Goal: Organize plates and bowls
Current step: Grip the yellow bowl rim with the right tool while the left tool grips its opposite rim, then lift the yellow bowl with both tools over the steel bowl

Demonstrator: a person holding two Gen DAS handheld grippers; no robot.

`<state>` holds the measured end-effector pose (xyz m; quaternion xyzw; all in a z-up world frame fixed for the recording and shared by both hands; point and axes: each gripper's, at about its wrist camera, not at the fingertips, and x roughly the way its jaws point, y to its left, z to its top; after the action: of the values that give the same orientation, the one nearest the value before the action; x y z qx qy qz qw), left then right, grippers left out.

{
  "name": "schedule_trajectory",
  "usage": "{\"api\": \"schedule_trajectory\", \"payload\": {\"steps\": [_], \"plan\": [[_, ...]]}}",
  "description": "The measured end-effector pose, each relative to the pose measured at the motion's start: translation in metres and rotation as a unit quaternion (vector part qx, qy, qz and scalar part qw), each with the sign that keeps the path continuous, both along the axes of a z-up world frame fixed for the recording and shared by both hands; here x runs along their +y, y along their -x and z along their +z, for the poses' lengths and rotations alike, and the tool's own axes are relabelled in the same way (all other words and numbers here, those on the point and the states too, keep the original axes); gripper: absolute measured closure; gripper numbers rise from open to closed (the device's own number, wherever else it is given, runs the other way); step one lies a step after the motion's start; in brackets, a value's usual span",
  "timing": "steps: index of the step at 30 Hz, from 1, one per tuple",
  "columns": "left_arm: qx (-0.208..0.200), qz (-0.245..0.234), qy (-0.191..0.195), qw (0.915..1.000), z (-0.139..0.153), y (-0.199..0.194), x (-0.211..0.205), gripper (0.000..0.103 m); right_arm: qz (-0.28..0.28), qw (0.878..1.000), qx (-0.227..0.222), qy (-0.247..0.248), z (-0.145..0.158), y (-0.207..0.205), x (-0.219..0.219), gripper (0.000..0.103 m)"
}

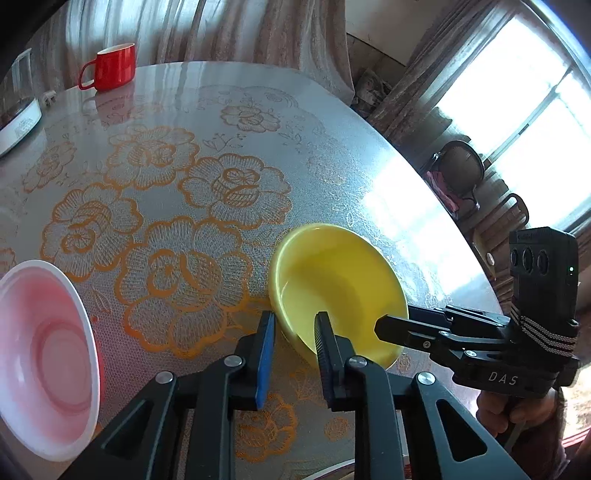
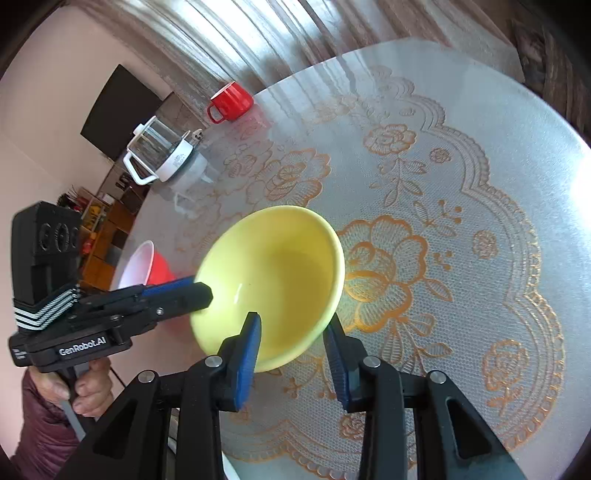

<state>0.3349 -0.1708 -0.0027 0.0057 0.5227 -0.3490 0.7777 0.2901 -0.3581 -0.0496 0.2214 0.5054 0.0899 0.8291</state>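
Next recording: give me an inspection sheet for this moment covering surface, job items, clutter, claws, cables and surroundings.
Surface: round table under a clear cover with an orange flower lace pattern.
Job's things: yellow bowl, tilted; red bowl with white inside to its left.
Clutter: red mug and glass kettle at the far edge.
Claws: left claw astride the yellow bowl's near rim, jaws not visibly clamped; right claw likewise, one finger inside, one outside.
Cables: nothing seen.
Surroundings: curtains, bright window, chairs, dark screen on the wall.
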Motion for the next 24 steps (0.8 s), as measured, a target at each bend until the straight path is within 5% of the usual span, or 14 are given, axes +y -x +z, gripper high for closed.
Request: {"api": "schedule_trajectory", "payload": {"steps": [24], "plan": [[-0.063,-0.001,0.048,0.9968,0.041,0.070,0.024,0.081,-0.005,0.999,-0.039,-0.016,0.035,0.049,0.004,0.067]]}}
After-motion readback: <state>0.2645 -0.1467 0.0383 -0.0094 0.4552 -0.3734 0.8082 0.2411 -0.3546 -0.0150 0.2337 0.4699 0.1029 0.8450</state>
